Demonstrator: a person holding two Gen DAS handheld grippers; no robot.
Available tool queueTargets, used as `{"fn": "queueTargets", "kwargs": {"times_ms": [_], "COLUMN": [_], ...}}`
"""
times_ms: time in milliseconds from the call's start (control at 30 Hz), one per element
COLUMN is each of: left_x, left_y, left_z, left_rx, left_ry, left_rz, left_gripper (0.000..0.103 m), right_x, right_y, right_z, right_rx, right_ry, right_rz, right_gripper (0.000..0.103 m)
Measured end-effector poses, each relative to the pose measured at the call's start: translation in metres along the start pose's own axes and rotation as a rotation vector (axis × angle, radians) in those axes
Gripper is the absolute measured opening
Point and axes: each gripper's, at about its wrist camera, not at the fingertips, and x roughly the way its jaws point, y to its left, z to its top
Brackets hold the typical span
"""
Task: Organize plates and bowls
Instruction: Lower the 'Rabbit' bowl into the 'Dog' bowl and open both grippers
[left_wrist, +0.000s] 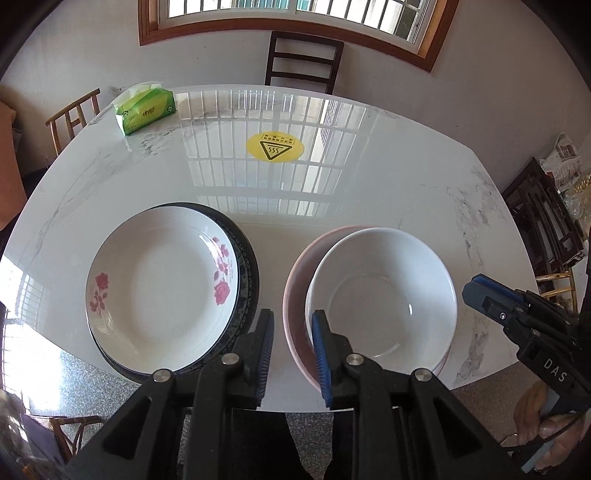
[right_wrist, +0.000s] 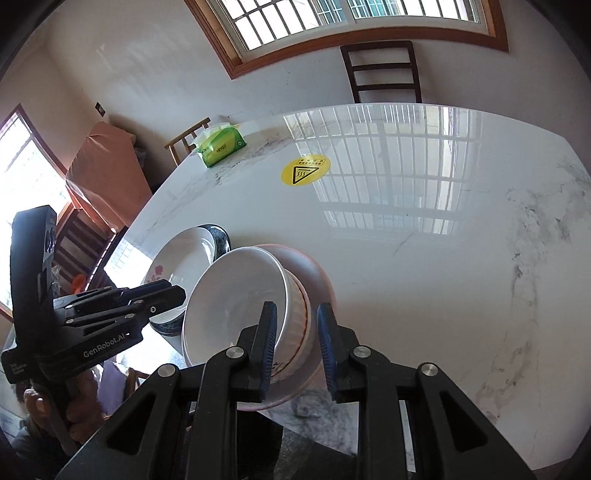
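Note:
A white plate with pink roses (left_wrist: 159, 288) lies on a dark patterned plate (left_wrist: 248, 266) at the near left of the table. To its right a white bowl (left_wrist: 380, 295) sits nested in a pink bowl (left_wrist: 295, 291). My left gripper (left_wrist: 292, 317) hovers over the gap between the two stacks, slightly open, with nothing between its fingers. My right gripper (right_wrist: 296, 310) hangs just off the white bowl's (right_wrist: 232, 295) right side. Its jaws are a little apart, and the bowl's outer wall shows behind the gap without being pressed. The left wrist view shows the right gripper (left_wrist: 476, 291) clear of the rim.
The marble table (left_wrist: 332, 192) carries a green tissue pack (left_wrist: 146, 109) at the far left and a yellow warning sticker (left_wrist: 275, 147) in the middle. A dark chair (left_wrist: 303, 62) stands behind the table, and more chairs flank it. A hand (left_wrist: 543, 421) holds the right gripper.

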Motion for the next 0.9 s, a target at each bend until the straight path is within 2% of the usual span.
{"fn": "queueTargets", "kwargs": {"times_ms": [133, 267, 600, 700, 800, 900], "left_x": [-0.002, -0.001, 0.003, 0.006, 0.009, 0.017], "left_y": [0.005, 0.015, 0.020, 0.021, 0.019, 0.021], "left_z": [-0.010, -0.013, -0.016, -0.015, -0.012, -0.010], "left_rx": [-0.020, -0.065, -0.074, -0.085, -0.085, -0.104], "left_ry": [-0.017, -0.007, 0.027, 0.040, 0.046, 0.081], "left_rz": [0.000, -0.027, -0.031, -0.065, -0.068, -0.100], "left_gripper": [0.022, 0.022, 0.022, 0.022, 0.022, 0.022], "right_x": [-0.003, -0.005, 0.015, 0.019, 0.024, 0.027], "right_y": [-0.003, -0.014, -0.023, -0.022, -0.023, -0.025], "right_z": [-0.013, -0.021, -0.024, -0.024, -0.025, -0.025], "right_rx": [-0.013, 0.026, 0.061, 0.062, 0.072, 0.079], "right_ry": [-0.062, -0.105, -0.055, -0.042, -0.028, -0.015], "right_rz": [-0.047, -0.033, -0.036, -0.038, -0.033, -0.027], "right_gripper": [0.023, 0.023, 0.023, 0.023, 0.023, 0.023]}}
